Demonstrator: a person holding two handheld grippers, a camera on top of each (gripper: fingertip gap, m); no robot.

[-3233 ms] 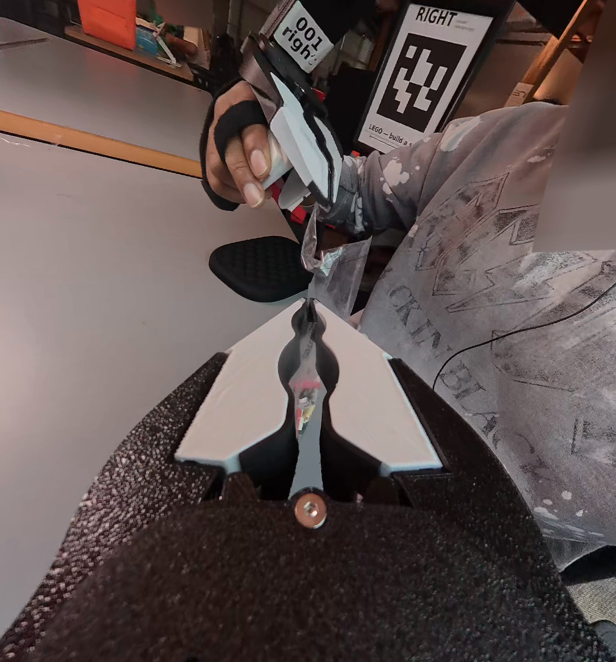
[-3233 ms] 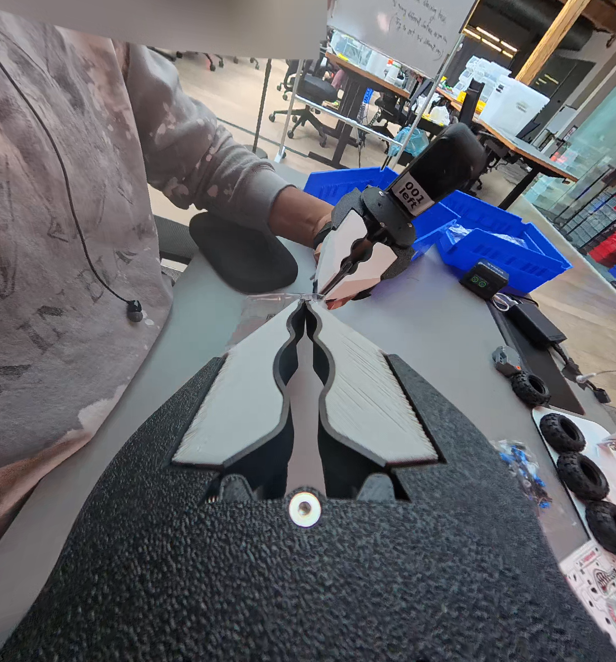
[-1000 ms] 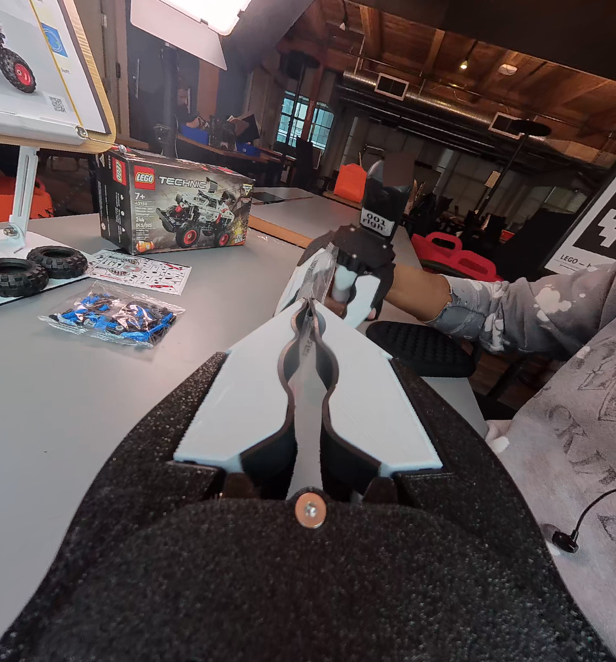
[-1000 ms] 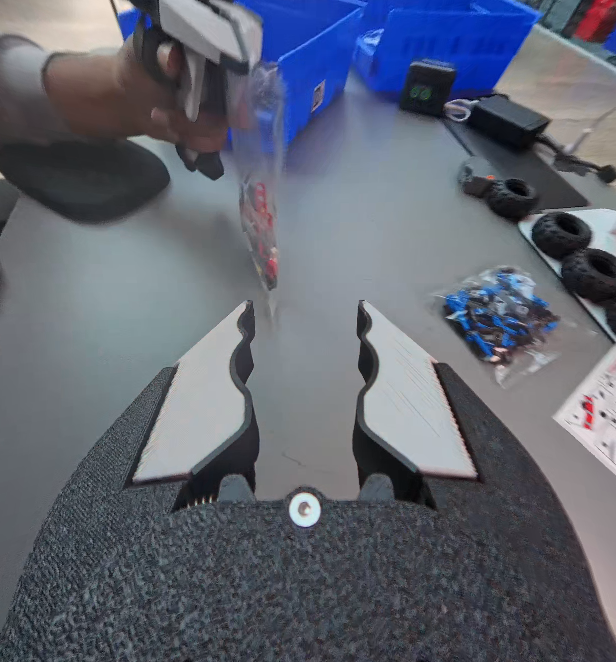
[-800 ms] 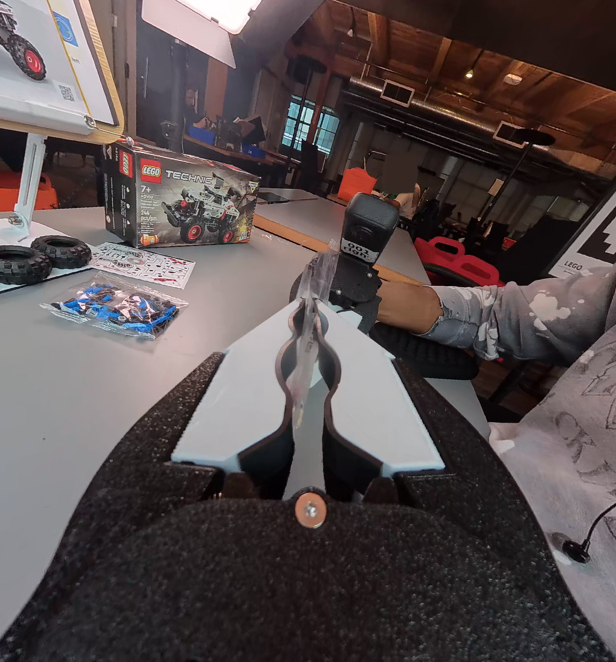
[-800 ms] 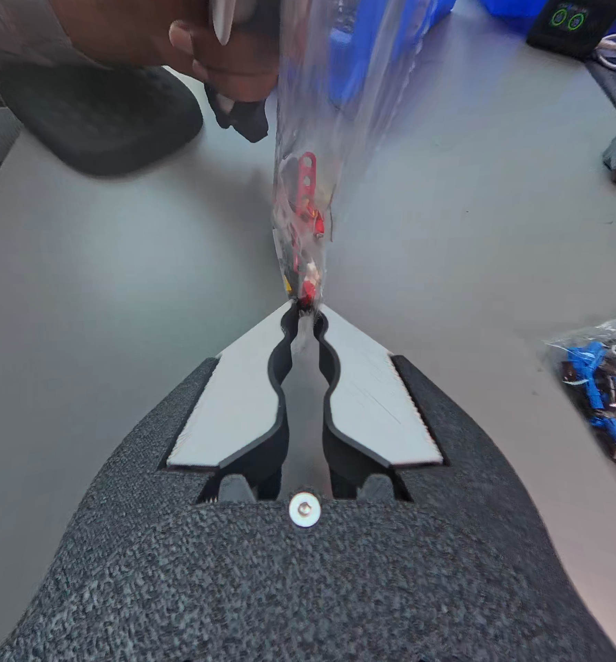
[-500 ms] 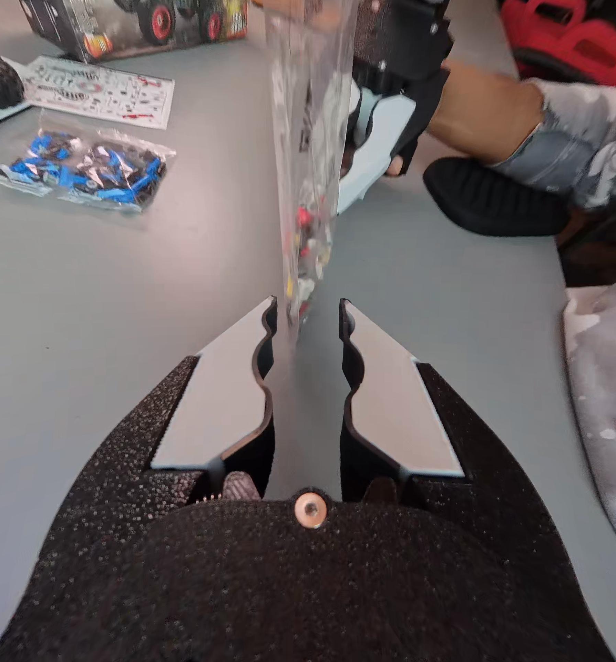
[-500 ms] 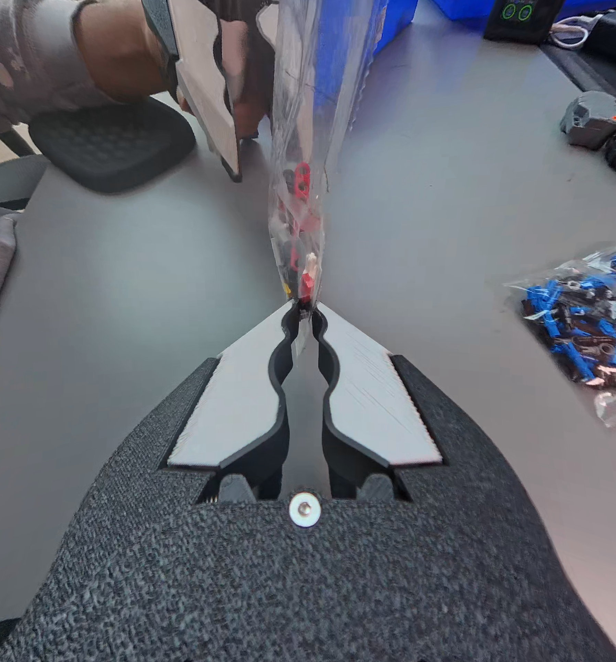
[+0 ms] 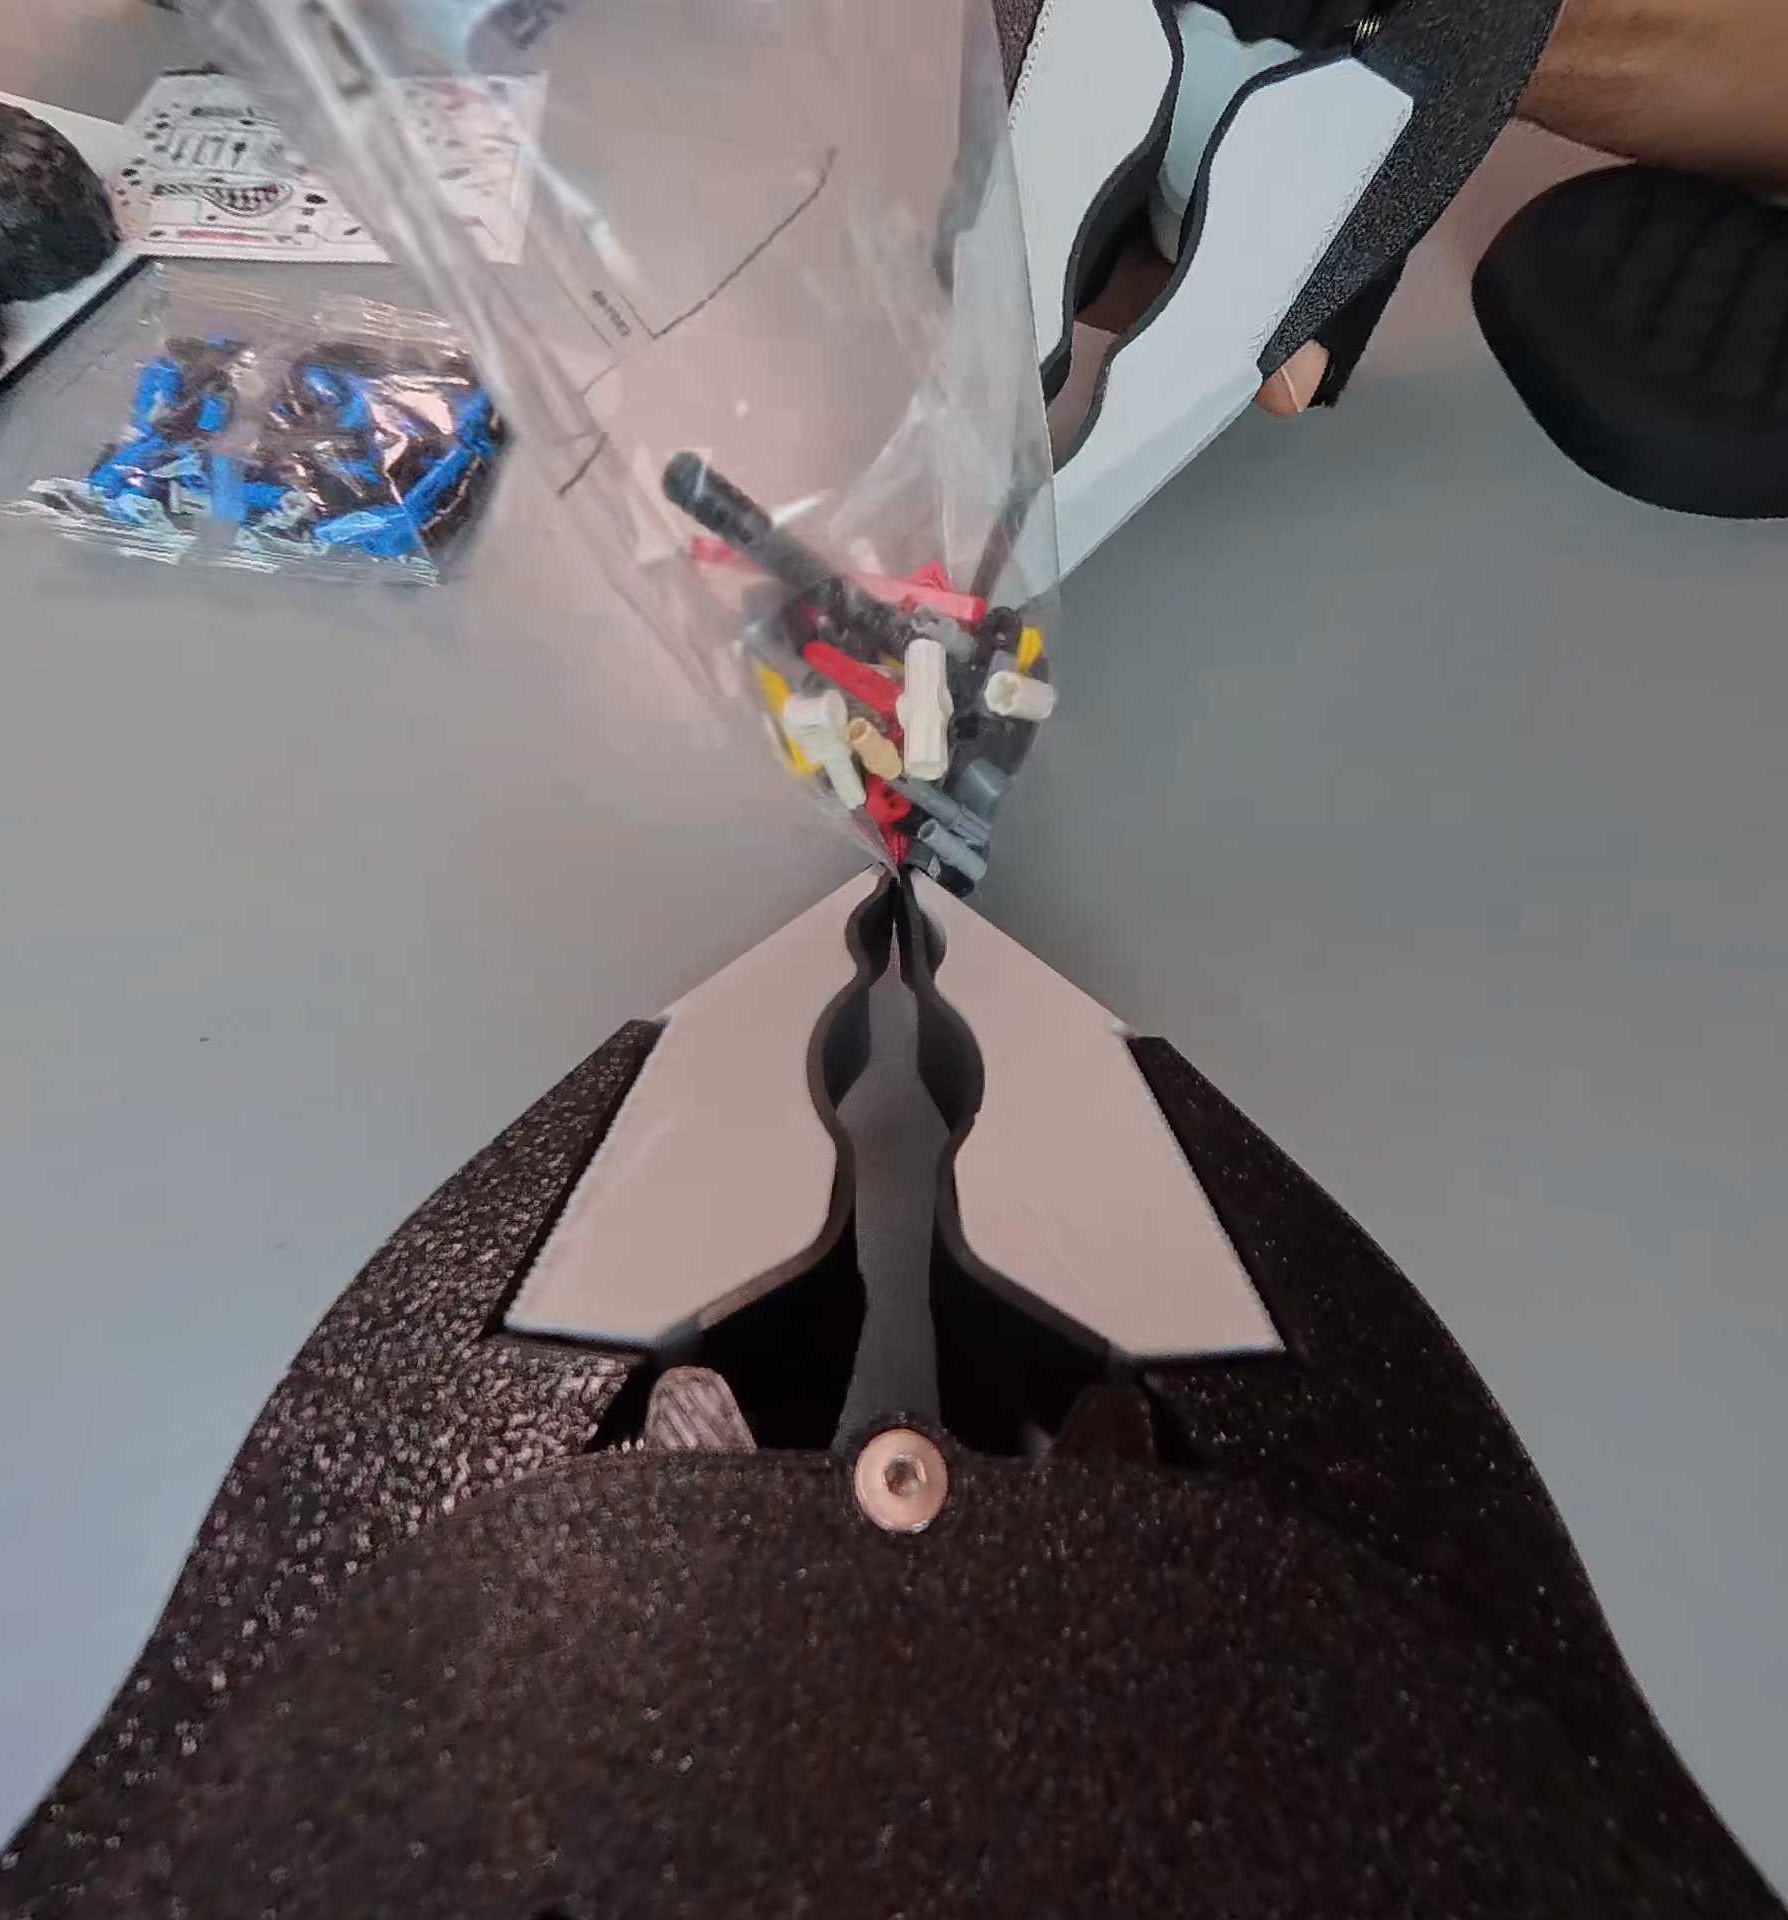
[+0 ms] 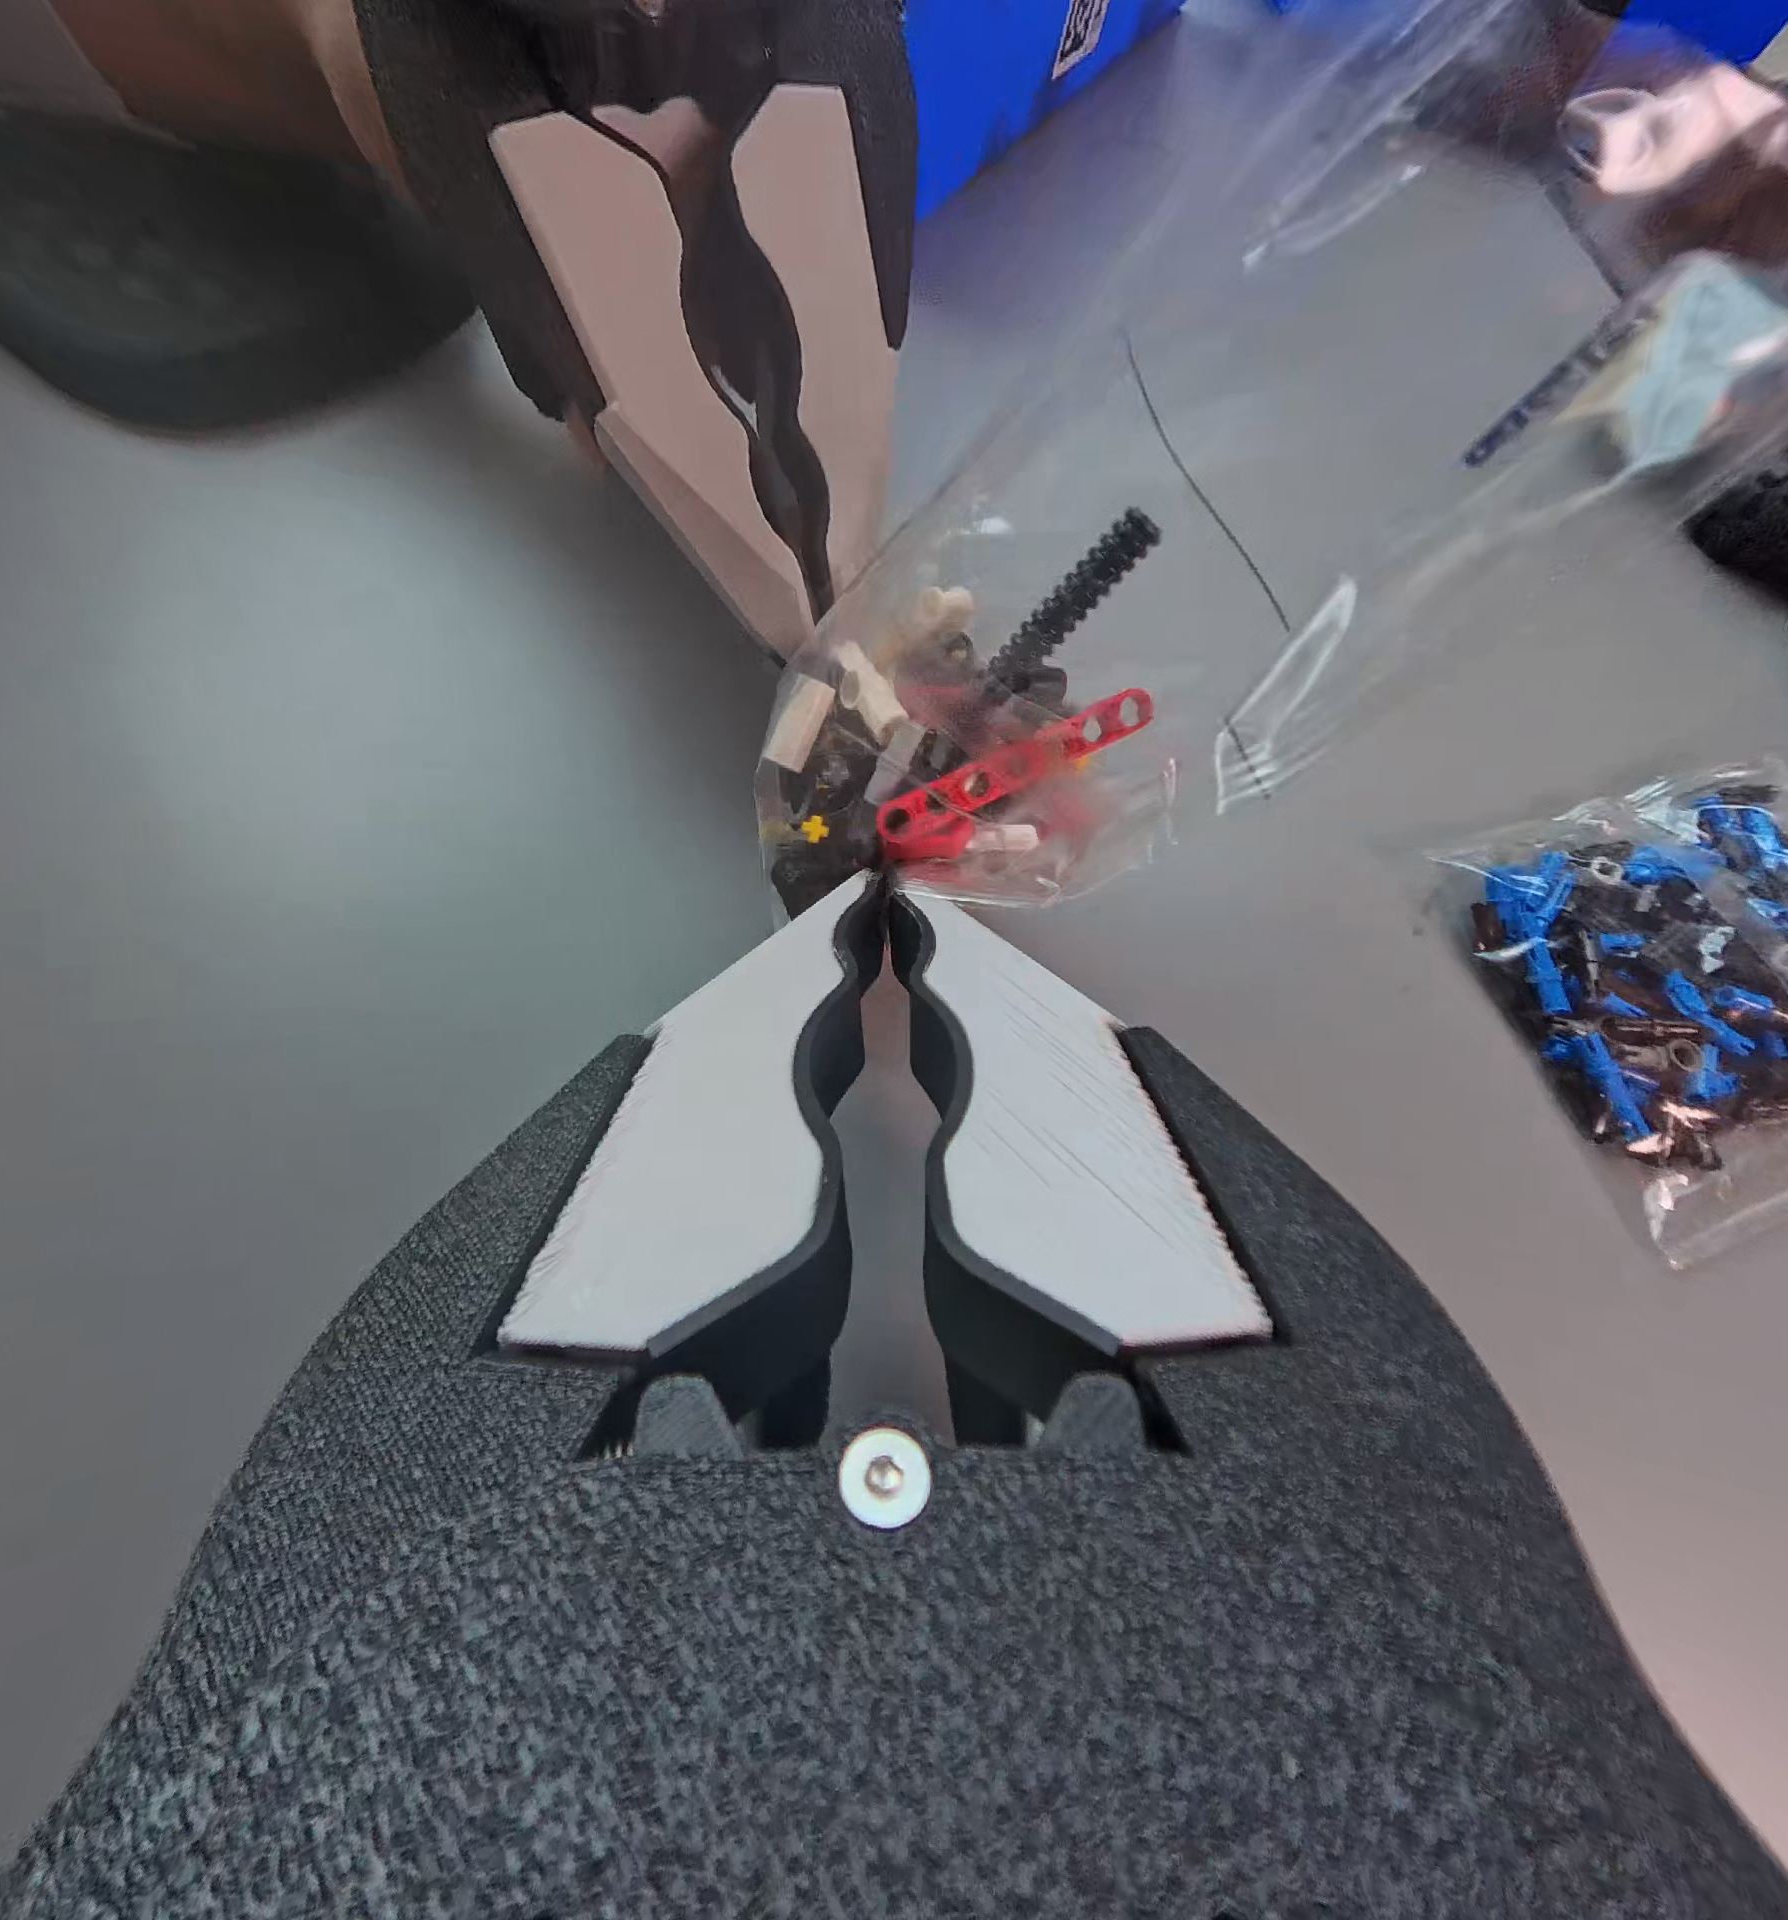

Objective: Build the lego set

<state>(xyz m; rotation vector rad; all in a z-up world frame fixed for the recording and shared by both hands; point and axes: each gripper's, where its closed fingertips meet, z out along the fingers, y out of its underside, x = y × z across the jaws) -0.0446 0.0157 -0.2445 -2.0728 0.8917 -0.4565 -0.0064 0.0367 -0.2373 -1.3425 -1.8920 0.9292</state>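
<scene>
A clear plastic bag of small Lego parts, red, black, tan and grey [image 9: 890, 707], hangs just above the grey table [image 9: 1389, 831]. My left gripper [image 9: 890, 883] is shut on a bottom corner of the bag. My right gripper [image 10: 882, 888] is shut on the bag's lower edge too, with the parts [image 10: 952, 769] bunched just beyond its tips. Each view shows the other gripper opposite, tips at the bag: the right gripper [image 9: 1072, 530] and the left gripper [image 10: 817, 623]. The bag's empty upper part trails away up and back.
A sealed bag of blue and black parts [image 9: 266, 447] [image 10: 1679, 997] lies on the table. Black tyres [image 9: 7, 208] and a sticker sheet [image 9: 235, 197] lie at the far left. A black pad [image 9: 1679, 343] [image 10: 142, 260] and a blue bin [image 10: 1025, 83] lie beyond. One gripper's finger ends stand about 6 centimetres off the other's.
My left gripper, open under the hanging bag half a second ago, has shut on its bottom corner. My right gripper stays shut on the bag. The bag has dropped lower and tilted.
</scene>
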